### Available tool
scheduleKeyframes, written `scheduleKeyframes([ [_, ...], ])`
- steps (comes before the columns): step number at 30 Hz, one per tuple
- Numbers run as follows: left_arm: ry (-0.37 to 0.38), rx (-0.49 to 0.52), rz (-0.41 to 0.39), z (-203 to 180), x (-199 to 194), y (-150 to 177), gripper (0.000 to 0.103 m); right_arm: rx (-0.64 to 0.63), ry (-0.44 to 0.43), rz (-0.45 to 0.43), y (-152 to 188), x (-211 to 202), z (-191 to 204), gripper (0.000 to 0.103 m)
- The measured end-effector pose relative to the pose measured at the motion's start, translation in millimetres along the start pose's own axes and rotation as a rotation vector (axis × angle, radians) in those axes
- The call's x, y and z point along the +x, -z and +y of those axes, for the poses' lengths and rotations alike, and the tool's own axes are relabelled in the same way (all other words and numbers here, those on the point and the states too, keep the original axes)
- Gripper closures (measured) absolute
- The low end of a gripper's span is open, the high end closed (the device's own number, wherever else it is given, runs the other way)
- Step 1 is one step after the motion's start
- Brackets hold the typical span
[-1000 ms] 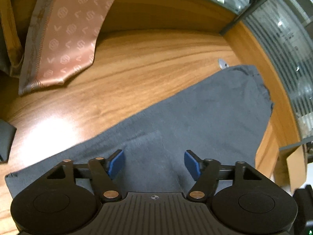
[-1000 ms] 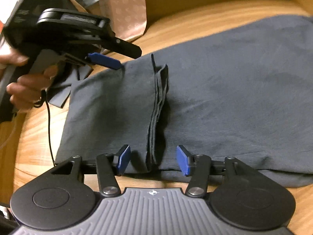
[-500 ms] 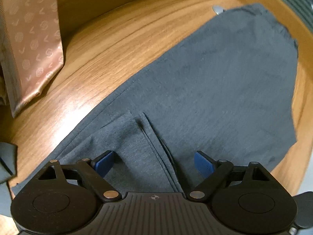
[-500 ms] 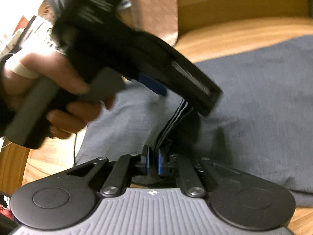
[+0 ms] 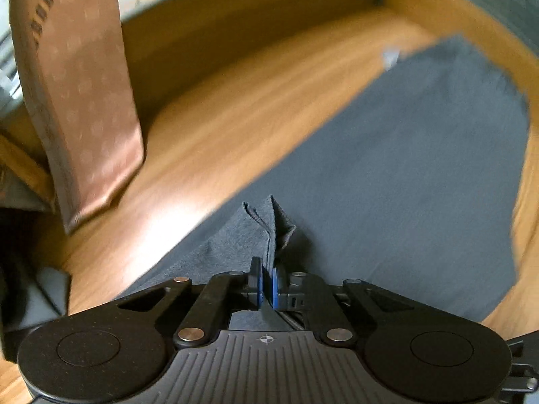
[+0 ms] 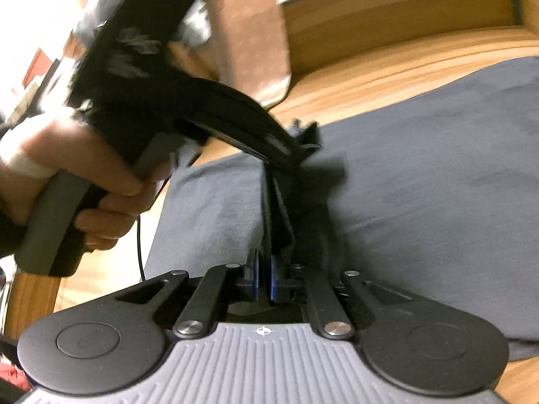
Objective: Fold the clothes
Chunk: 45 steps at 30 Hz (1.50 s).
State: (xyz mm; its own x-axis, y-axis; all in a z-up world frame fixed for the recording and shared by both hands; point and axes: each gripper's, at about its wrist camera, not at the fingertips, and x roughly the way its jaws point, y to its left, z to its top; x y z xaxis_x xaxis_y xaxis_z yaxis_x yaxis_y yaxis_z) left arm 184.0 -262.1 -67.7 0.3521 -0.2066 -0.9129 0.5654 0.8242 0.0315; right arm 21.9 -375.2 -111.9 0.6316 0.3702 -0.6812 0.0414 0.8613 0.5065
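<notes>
The right hand-held gripper (image 6: 262, 277) pinches a raised fold of the flat dark grey cloth garment (image 6: 438, 202). Beyond it, the left hand-held gripper (image 5: 266, 284), its jaws just closed, clamps the same fold. The garment lies spread on the wooden counter (image 5: 235, 107), a brown patterned fabric (image 5: 84, 101) hanging farther back.

Motion blur is smearing the wooden table (image 5: 256, 107) around the dark grey garment (image 5: 421, 175), and a small pale thing (image 5: 390, 58) at the garment's far corner is staying too soft to name. The patterned brown cloth (image 5: 84, 94), well left of the garment, is running out past the top edge, its print reduced to faint dots. In the right wrist view the left gripper (image 6: 303, 155) is blurring over the garment's raised fold, probably hiding where its fingertips are meeting the fabric.
</notes>
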Motion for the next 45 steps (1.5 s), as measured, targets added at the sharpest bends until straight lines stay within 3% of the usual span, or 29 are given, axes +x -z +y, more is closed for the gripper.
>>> scheduleKeyframes([
  [7,0.072,-0.045,-0.061,-44.9,11.6,-49.6,0.096,0.117,0.064,-0.073,-27.9,-47.0,-68.8,0.096],
  [19,0.048,-0.063,0.006,-89.2,65.6,-80.5,0.094,0.173,0.11,-0.037,-45.6,-61.5,-139.3,0.096],
  [23,0.076,-0.072,0.006,-88.2,69.8,-82.5,0.08,0.173,0.118,-0.002,-44.8,-52.8,-144.7,0.096],
  [24,0.087,-0.074,0.003,-87.5,69.7,-83.2,0.072,0.172,0.122,0.008,-43.8,-50.8,-145.7,0.096],
  [26,0.11,-0.079,-0.002,-86.1,69.6,-84.7,0.069,0.158,0.137,0.023,-42.8,-49.6,-147.0,0.091],
  [28,0.115,-0.068,-0.019,-80.6,58.7,-84.9,0.068,0.131,0.164,0.032,-43.3,-52.1,-147.6,0.085],
  [33,0.123,-0.084,-0.06,-46.1,19.4,-72.3,0.06,0.035,0.219,0.005,-51.7,-69.5,-135.4,0.085],
  [37,0.075,-0.125,-0.047,-9.6,-0.7,-45.4,0.059,-0.019,0.186,-0.048,-66.3,-63.3,-121.7,0.084],
  [41,0.023,-0.184,-0.019,23.2,-13.2,-13.4,0.059,-0.091,0.178,-0.009,-71.5,-38.6,-103.1,0.082],
  [45,-0.013,-0.259,-0.005,50.2,-24.6,19.4,0.059,-0.187,0.229,0.055,-62.3,-9.5,-94.1,0.081],
])
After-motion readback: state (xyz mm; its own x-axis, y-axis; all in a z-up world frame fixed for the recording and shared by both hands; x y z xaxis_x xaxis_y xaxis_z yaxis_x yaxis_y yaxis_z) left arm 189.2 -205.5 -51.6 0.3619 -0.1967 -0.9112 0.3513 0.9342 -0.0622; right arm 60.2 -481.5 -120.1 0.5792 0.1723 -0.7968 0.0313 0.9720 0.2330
